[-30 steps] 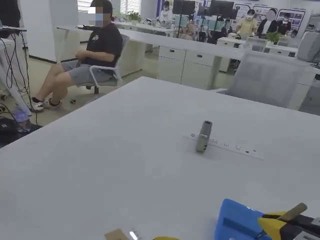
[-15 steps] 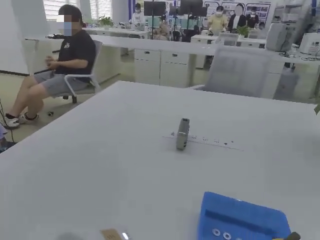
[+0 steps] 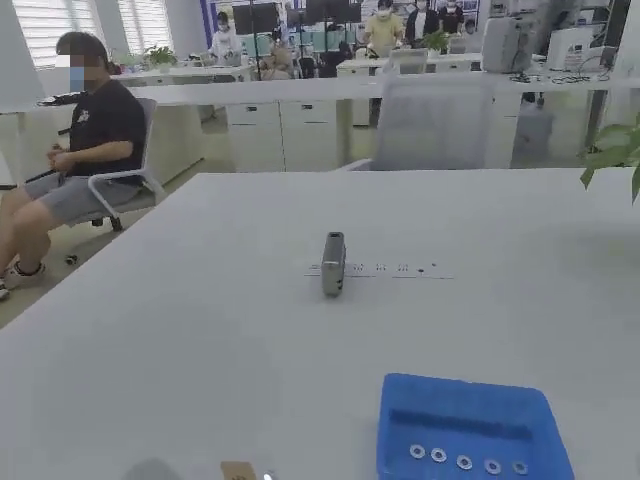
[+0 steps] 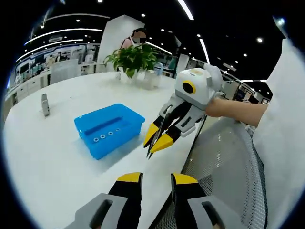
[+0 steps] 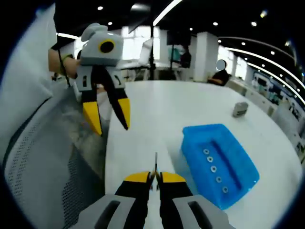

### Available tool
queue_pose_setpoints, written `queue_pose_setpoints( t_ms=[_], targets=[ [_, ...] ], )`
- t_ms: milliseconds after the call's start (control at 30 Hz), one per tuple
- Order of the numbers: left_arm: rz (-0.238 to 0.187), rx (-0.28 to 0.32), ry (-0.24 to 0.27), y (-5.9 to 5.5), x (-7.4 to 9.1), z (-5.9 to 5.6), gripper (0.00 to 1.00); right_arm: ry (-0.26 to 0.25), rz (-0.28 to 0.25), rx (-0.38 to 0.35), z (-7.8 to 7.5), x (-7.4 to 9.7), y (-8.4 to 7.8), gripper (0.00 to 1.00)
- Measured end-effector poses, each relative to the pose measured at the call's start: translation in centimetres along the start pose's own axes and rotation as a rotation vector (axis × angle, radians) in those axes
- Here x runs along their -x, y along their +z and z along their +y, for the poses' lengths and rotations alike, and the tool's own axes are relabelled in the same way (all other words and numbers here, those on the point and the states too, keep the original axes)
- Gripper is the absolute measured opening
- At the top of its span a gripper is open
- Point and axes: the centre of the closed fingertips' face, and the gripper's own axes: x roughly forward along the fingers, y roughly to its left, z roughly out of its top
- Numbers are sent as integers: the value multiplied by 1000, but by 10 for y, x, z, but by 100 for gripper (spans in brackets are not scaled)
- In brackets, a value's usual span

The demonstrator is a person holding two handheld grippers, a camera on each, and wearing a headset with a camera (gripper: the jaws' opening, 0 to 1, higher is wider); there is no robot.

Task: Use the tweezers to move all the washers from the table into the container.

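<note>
right gripper (image 5: 155, 177) clamping tweezers (image 5: 156, 163), five washers (image 5: 213, 168) in blue container (image 5: 240, 162), left gripper (image 5: 110, 128) fingers spread

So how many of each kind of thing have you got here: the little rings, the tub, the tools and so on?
washers: 5, all in the container
blue container: 1
tweezers: 1, clamped in the right gripper
grippers: 2, the right gripper and the open left gripper
grey block on the table: 1
Total: 10

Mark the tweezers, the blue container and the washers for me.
tweezers (image 5: 156, 164): right gripper view, thin tip past the jaws.
container (image 3: 460, 398): head view, far wall.
washers (image 3: 464, 462): head view, middle washer of the row.
</note>
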Motion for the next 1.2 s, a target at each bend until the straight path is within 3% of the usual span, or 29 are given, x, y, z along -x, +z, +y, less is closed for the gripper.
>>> queue_pose_setpoints(
  t_ms=[300, 500, 600, 733, 833, 967, 1067, 1200],
  targets=[
    [64, -96, -22, 20, -9, 4, 18, 44, -48, 3, 10, -10, 5, 3],
    [102, -243, -62, 45, -12, 0, 18, 43, -55, 2, 9, -14, 8, 3],
    [145, -321, -82, 54, -15, -3, 19, 56, -54, 41, 15, -18, 10, 3],
    [229, -416, -118, 52, -20, -4, 15, 59, -48, 59, 16, -18, 10, 3],
    [291, -478, -130, 47, -21, -3, 5, 57, -53, 47, 15, -18, 10, 3],
    [293, -489, -142, 50, -27, -7, 0, 54, -60, 32, 15, -17, 9, 3],
    [340, -532, -137, 47, -31, -5, 0, 55, -67, 22, 15, -18, 10, 3],
    [352, -505, -125, 45, -30, -6, 0, 54, -75, 4, 15, -18, 10, 4]
  ],
)
